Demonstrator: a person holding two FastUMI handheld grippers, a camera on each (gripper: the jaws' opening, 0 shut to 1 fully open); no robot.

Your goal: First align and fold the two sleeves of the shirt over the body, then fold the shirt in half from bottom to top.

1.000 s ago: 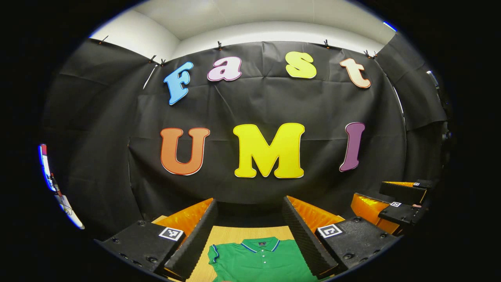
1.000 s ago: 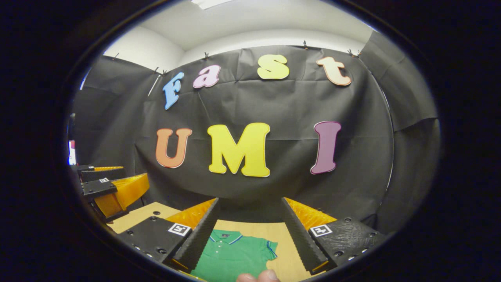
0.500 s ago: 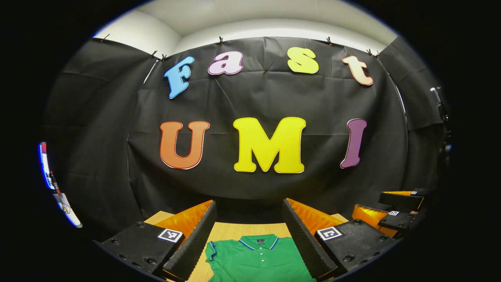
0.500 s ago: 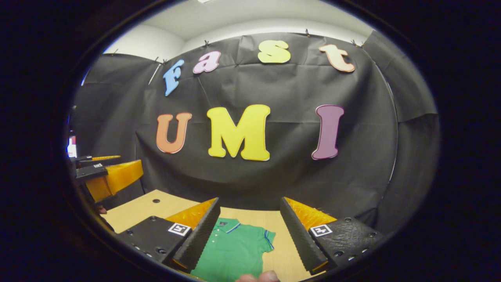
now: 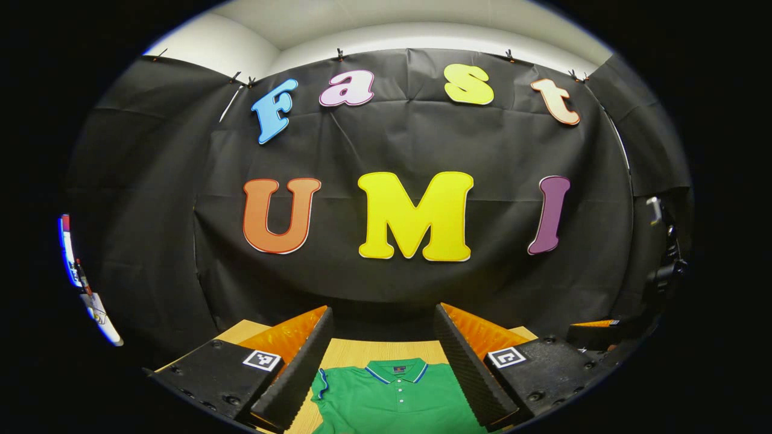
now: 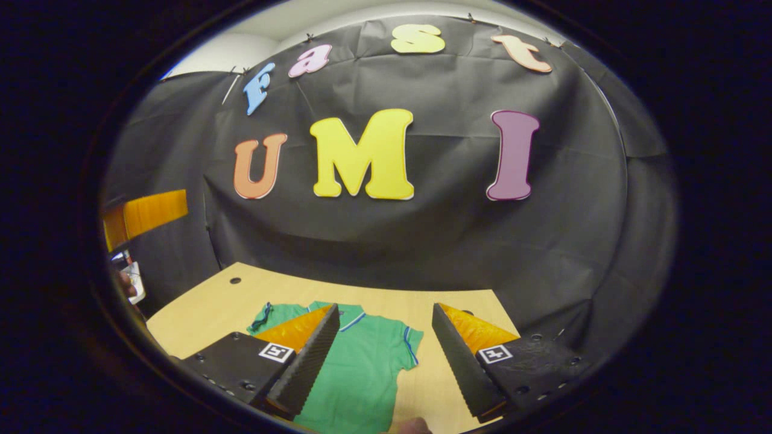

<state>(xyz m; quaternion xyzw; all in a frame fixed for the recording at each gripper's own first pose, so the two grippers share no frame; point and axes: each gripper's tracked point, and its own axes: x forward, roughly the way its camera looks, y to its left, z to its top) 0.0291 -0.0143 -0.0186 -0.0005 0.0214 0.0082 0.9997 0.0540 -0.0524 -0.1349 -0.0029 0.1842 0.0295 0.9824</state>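
A green polo shirt (image 5: 395,398) with a blue-trimmed collar lies flat on the wooden table (image 5: 386,349), collar toward the wall. In the left gripper view my left gripper (image 5: 383,308) hangs open above it, the collar and buttons showing between its fingers. In the right gripper view my right gripper (image 6: 385,307) is open too, held above the shirt (image 6: 368,367). One short sleeve (image 6: 411,346) lies spread between its fingers and the other sleeve (image 6: 262,316) shows past its left finger. Nothing is held by either gripper.
The black cloth wall stands right behind the table's far edge (image 6: 362,283). The table (image 6: 205,307) has a small hole (image 6: 234,280) at the back left. The right gripper (image 5: 603,331) shows at the right edge of the left gripper view, the left gripper (image 6: 145,214) at the left of the right one.
The right gripper's view has tipped down, so more of the table and the whole upper shirt show. The left gripper's view has tipped down slightly. Both stay open.
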